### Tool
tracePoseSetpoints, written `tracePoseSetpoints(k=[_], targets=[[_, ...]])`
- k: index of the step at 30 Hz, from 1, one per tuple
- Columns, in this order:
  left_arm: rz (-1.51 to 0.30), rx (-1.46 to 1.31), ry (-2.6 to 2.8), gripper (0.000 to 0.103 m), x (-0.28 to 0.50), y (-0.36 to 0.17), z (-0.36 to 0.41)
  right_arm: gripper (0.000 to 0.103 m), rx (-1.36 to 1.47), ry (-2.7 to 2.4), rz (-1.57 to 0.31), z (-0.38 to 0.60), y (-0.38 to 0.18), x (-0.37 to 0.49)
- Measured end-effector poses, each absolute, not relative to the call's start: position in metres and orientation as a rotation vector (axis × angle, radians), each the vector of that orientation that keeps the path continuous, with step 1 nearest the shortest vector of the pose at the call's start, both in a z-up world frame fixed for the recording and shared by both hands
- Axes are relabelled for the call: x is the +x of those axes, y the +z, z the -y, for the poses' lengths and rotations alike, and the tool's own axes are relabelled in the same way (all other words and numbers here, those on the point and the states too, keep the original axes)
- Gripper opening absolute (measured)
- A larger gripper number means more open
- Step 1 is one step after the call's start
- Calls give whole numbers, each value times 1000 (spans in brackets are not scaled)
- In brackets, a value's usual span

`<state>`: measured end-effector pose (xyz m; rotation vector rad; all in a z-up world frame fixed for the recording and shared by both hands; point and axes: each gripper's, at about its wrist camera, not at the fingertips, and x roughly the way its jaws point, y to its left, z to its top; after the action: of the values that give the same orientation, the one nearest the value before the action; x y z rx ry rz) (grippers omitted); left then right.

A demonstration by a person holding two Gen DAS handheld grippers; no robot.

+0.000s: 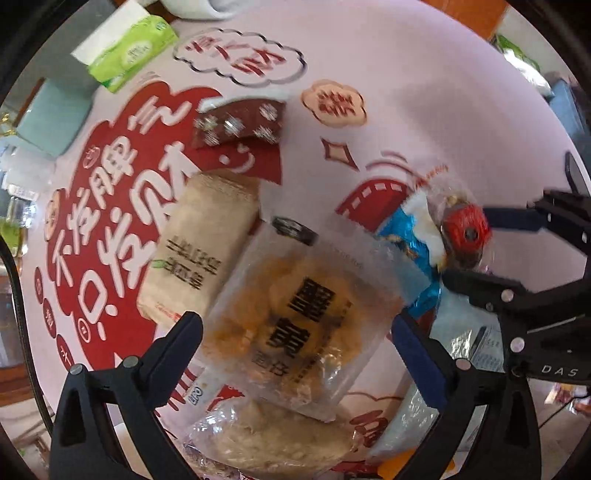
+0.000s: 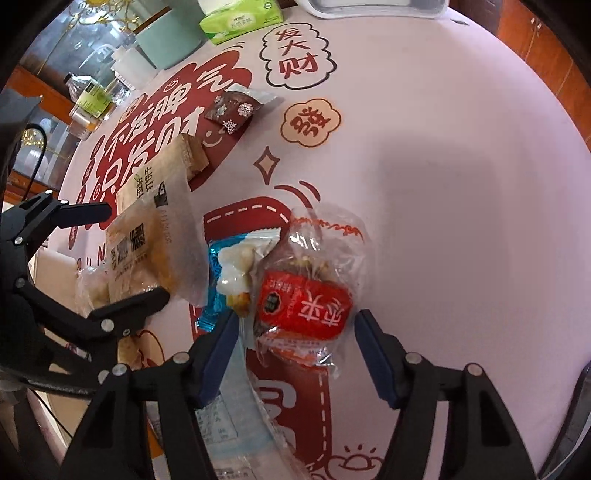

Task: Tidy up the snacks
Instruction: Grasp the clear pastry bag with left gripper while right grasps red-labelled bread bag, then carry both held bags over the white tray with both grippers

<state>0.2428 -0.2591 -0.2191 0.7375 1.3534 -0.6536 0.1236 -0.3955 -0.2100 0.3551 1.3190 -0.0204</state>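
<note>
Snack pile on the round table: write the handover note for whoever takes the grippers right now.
Left gripper: jaws open, straddling the clear yellow pastry packet, not gripping.
Right gripper: jaws open, either side of the red-label snack bag, pads not touching it.
Also in the pile: beige cracker packet, blue candy wrapper, pale pastry bag. Brown snowflake packet lies apart, toward the green tissue pack.
Done: nothing visibly sorted.
Left: grip both packets, then sort the rest; a white tray at the far edge may be the destination.
</note>
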Motion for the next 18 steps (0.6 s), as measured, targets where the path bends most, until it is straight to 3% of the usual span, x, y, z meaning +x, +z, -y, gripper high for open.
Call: tracePoseSetpoints(k=[9, 15, 18], targets=[[-1348, 891, -585, 102, 236, -242, 265, 53, 254, -29, -1306, 389, -208, 124], [-1323, 817, -552, 85, 234, -235, 258, 51, 228, -30, -1292, 383, -209, 123], [-1320, 795, -535, 83, 224, -230, 248, 50, 251, 1, -1293, 376, -209, 120]])
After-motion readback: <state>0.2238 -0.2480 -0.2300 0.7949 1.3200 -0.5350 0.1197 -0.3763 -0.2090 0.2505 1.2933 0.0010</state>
